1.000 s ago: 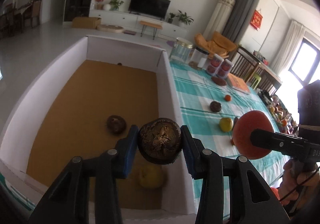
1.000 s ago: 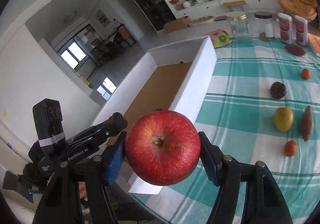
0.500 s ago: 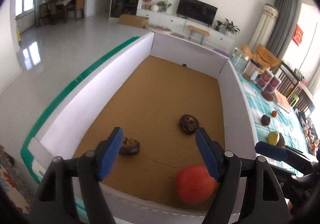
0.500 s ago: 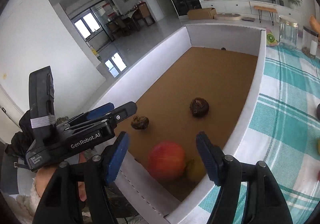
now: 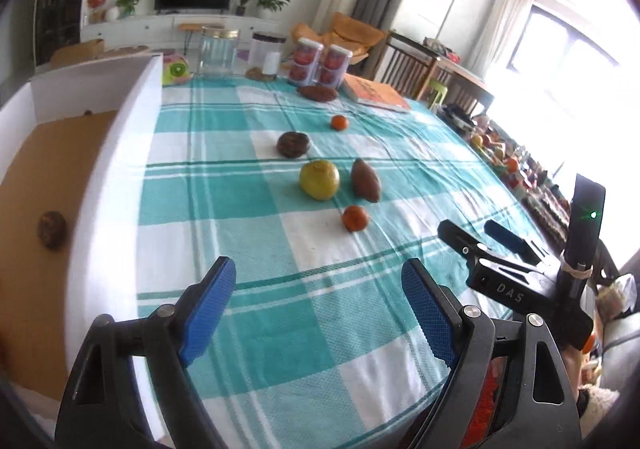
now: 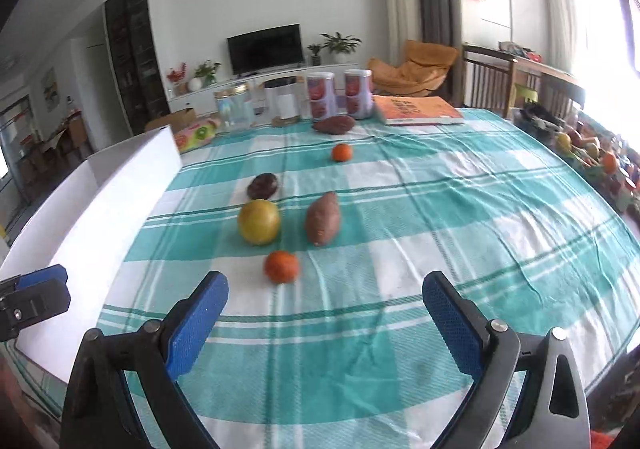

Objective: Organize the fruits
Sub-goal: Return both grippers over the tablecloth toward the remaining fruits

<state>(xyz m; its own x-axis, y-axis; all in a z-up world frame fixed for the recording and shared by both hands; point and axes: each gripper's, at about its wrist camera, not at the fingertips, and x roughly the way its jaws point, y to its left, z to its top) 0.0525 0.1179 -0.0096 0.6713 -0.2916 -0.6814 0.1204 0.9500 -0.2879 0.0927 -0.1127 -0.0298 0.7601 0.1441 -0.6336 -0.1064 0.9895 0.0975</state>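
Observation:
Both grippers are open and empty above the near part of the checked tablecloth. My left gripper (image 5: 318, 307) points across the cloth; my right gripper (image 6: 324, 319) also shows at the right of the left wrist view (image 5: 484, 235). On the cloth lie a near orange (image 6: 281, 266), a yellow fruit (image 6: 259, 221), a sweet potato (image 6: 323, 217), a dark round fruit (image 6: 263, 185), a far orange (image 6: 342, 152) and a far sweet potato (image 6: 334, 124). The white box (image 5: 120, 153) stands at the left with a dark fruit (image 5: 52, 229) inside.
Glass jars (image 6: 236, 105), two red-labelled cans (image 6: 340, 93), an orange book (image 6: 418, 109) and a kiwi-print pack (image 6: 196, 133) line the table's far edge. More fruit (image 6: 588, 147) lies beyond the right edge.
Both grippers have swung right, away from the box, and now face the fruit on the cloth. The apple and dark fruit dropped earlier stay in the box.

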